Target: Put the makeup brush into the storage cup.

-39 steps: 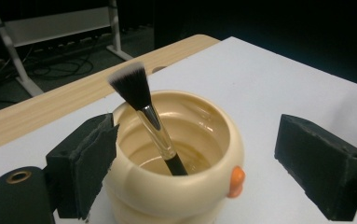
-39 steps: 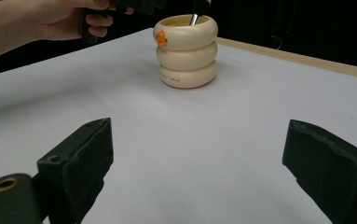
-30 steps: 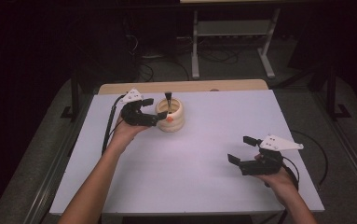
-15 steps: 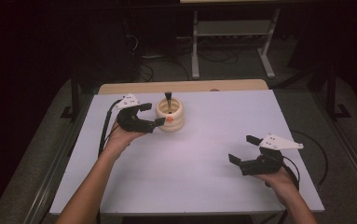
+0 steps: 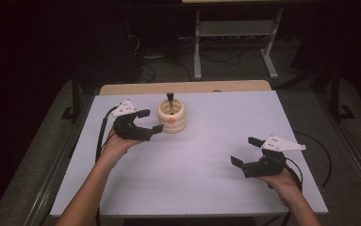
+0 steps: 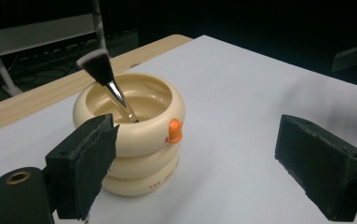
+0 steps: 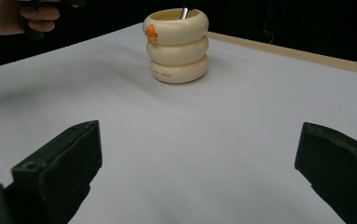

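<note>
A cream ringed holder (image 5: 171, 115) (image 6: 134, 135) (image 7: 177, 44) with an orange knob stands upright at the back middle of the white table (image 5: 192, 169). A makeup brush (image 5: 169, 98) (image 6: 106, 79) leans inside it, bristles up. My left gripper (image 5: 151, 121) (image 6: 204, 168) hovers just left of the holder, open, with nothing between its jaws. My right gripper (image 5: 245, 151) (image 7: 199, 177) is open over the front right of the table, far from the holder, and holds nothing.
A wooden strip (image 5: 183, 87) runs along the table's far edge. Beyond it stand a metal stand (image 5: 234, 33) and cables on the dark floor. Metal rails (image 5: 51, 183) flank the table. Bare white surface lies between the two grippers.
My left gripper has drawn back a little from the holder, toward the left and front. The right gripper has shifted only slightly.
</note>
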